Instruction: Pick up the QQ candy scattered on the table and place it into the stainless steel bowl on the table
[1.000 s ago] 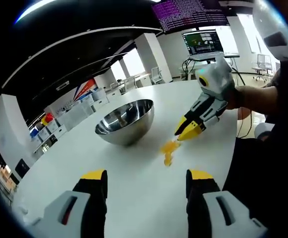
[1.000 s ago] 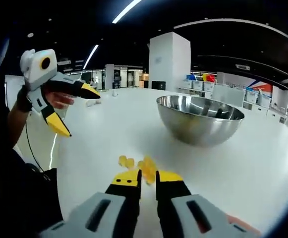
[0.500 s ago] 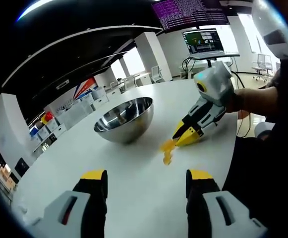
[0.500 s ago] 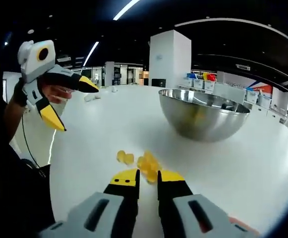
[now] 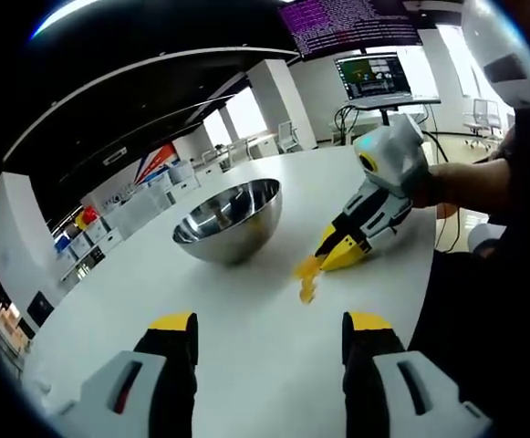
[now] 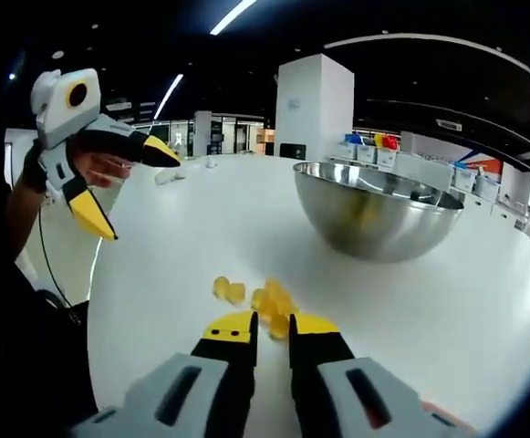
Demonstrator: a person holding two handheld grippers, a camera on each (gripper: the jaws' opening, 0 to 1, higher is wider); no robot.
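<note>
1. Right tool (image 6: 272,327): jaws nearly closing, tips touching the candy cluster (image 6: 269,301); grip on a piece not discernible.
2. Left tool (image 5: 269,324): jaws gaping wide, holding nothing, hovering well apart from the candy.
3. Stainless steel bowl (image 6: 377,208): sitting upright on the white table (image 6: 483,301), beyond the candy.

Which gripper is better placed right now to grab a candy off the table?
Right. The right gripper sits low at the yellow candies, jaws nearly closed around one. The left gripper hangs open above the table, off to the side.
</note>
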